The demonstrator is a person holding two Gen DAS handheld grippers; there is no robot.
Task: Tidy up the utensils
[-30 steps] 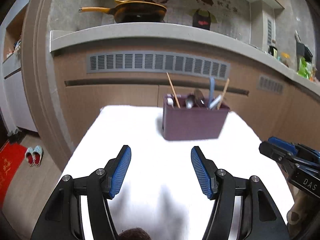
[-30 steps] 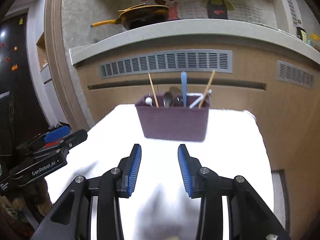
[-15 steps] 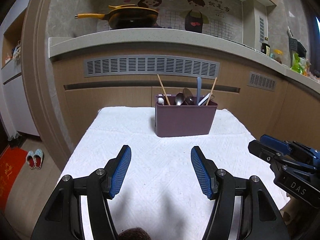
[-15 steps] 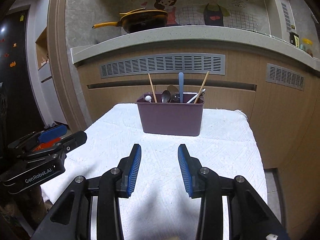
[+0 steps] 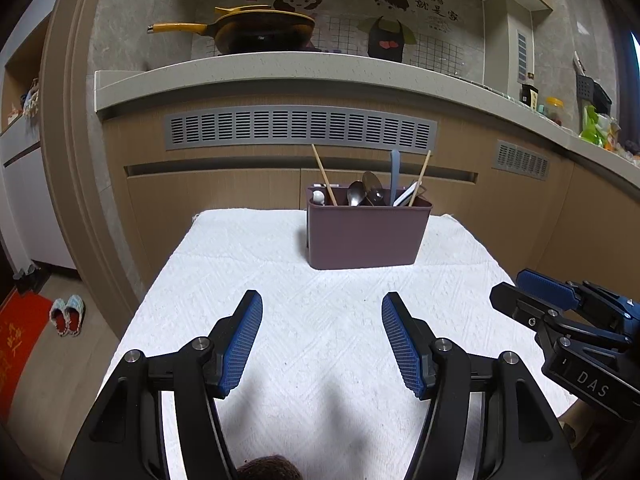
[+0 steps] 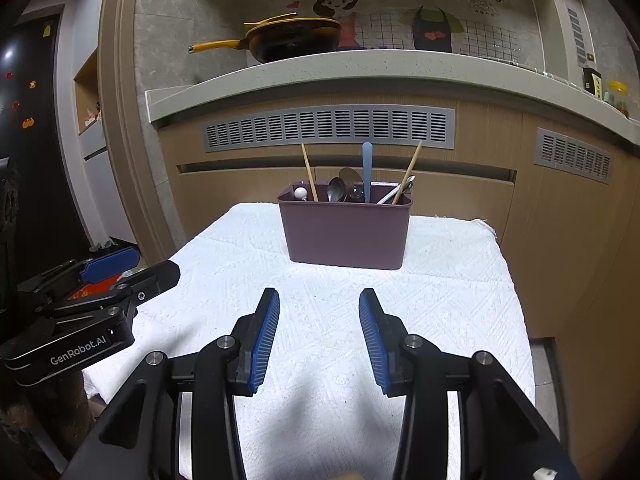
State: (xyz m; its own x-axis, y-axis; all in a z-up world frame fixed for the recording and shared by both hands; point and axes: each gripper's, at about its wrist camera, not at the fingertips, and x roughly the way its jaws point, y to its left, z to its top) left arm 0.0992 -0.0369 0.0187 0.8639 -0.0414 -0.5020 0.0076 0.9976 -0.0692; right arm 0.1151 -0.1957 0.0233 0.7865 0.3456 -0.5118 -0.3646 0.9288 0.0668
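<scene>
A purple utensil holder (image 5: pixel 366 234) stands at the far end of the white-clothed table (image 5: pixel 280 320); it also shows in the right wrist view (image 6: pixel 346 232). It holds chopsticks (image 5: pixel 325 178), metal spoons (image 5: pixel 356 194), a blue handle (image 5: pixel 395 174) and a white-tipped utensil. My left gripper (image 5: pixel 322 340) is open and empty, well short of the holder. My right gripper (image 6: pixel 318 332) is open and empty, also short of it. Each gripper shows at the edge of the other's view.
Wooden kitchen cabinets with a grey vent (image 5: pixel 300 128) stand behind the table under a stone counter. A yellow-handled pan (image 5: pixel 260 32) sits on the counter. Slippers (image 5: pixel 66 314) and a red mat lie on the floor at left. The cloth (image 6: pixel 460 280) covers the table to its edges.
Both views have steadied and drawn back slightly; the holder now appears sharper and a bit lower in frame. Both grippers stay open and empty.
</scene>
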